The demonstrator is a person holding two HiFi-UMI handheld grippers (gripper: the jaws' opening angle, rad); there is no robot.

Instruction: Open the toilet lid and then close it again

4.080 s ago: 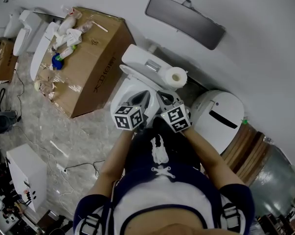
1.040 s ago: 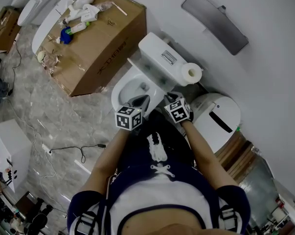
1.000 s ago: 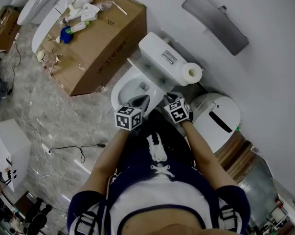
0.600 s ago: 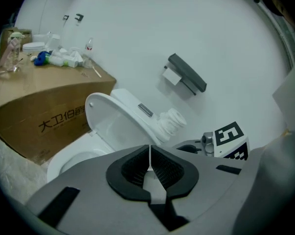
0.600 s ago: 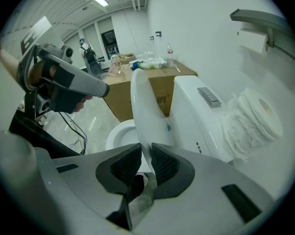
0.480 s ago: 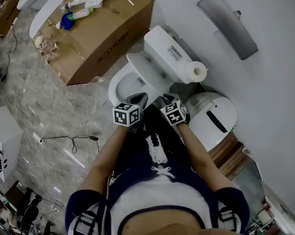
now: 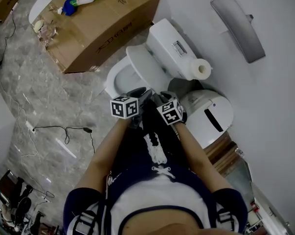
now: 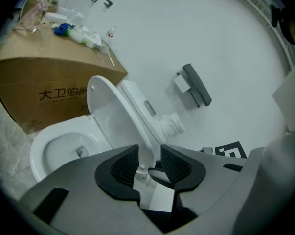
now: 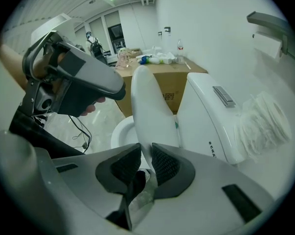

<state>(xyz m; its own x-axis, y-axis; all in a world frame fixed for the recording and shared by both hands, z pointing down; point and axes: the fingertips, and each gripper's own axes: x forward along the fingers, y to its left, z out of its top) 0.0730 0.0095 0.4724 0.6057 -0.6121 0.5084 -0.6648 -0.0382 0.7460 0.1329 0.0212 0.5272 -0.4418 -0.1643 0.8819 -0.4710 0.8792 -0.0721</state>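
Hidden: in the head view the person's arms and torso cover the near end of the toilet. The two marker cubes cover the spot where the jaws meet the lid. The hinge shows in no view.
Cut off: the left gripper's own body blocks the near part of the bowl (image 8: 64, 148) in its view. In the right gripper view the lid screens most of the bowl.
Hard to make out: whether the lid's back touches the tank (image 7: 169, 45) or stands just clear of it. The small bottles on the cardboard box (image 7: 103, 23) are also too small to tell apart.
Toilet lid, place: the toilet lid (image 8: 112, 115) is raised over the bowl, between the bowl and the tank, with its free rim at the grippers.
Toilet lid, pointing: tilted up and leaning toward the tank. Its long axis runs from the far hinge end to the near free rim, and its inner face looks left over the bowl.
Left gripper: the jaws of the left gripper (image 8: 148, 155) have just been opening and now stand wide. The lid's rim is between the pads (image 8: 125, 166), unpressed.
Right gripper: the jaws of the right gripper (image 9: 145, 158) are narrow, closed on the lid's rim.
Around: the box stands to the left. A toilet paper roll (image 7: 203, 68) sits on the tank's right end, and a white domed bin (image 7: 208, 116) stands to the right.
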